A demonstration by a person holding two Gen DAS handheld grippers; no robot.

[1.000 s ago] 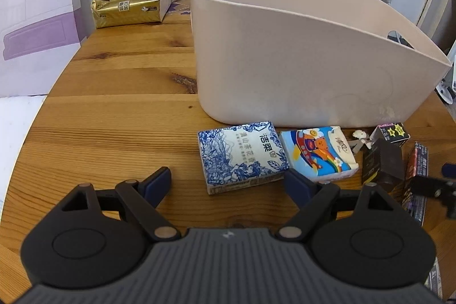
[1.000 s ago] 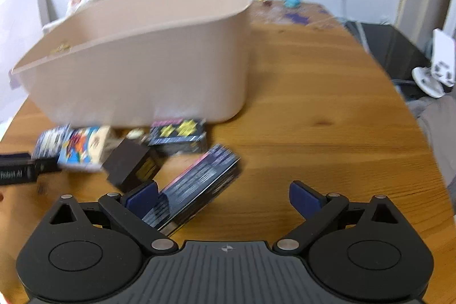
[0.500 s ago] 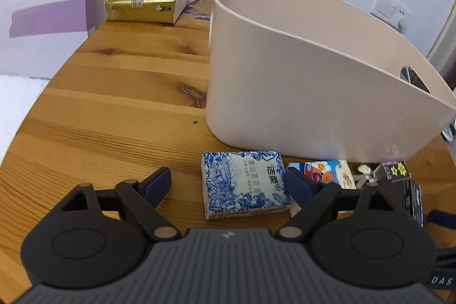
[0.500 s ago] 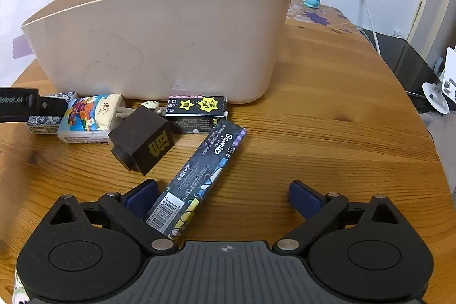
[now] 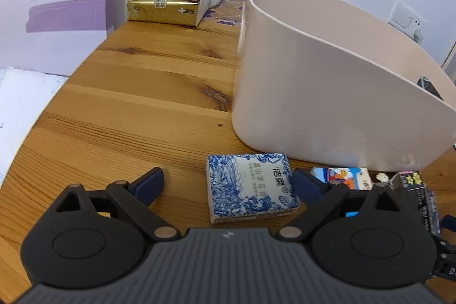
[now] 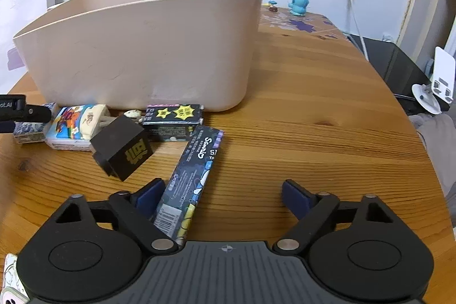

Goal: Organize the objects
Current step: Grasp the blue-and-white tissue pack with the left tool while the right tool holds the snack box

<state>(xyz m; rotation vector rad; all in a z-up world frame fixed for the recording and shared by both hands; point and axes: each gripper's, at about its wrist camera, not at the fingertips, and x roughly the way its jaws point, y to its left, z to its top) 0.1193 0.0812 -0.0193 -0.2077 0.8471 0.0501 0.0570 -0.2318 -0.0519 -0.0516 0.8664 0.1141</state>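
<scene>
While our left tongs (image 5: 226,184) have just been spreading wider, the blue tissue pack (image 5: 250,187) lies between the pads low in the frame, touched by neither as far as we can tell. Since a second ago this view has closed in on the pack, so we judge it our next pick. Our right tongs (image 6: 223,195) have just been narrowing yet still gape; the long dark box (image 6: 189,178) lies against the left pad (image 6: 149,194), well clear of the right one, so nothing is gripped. Beyond sit a black cube (image 6: 122,148), a cartoon pack (image 6: 78,121) and a starred box (image 6: 173,117), all outside the beige bin (image 6: 148,47) on the table (image 6: 313,118). Nothing is seen stowed yet.
</scene>
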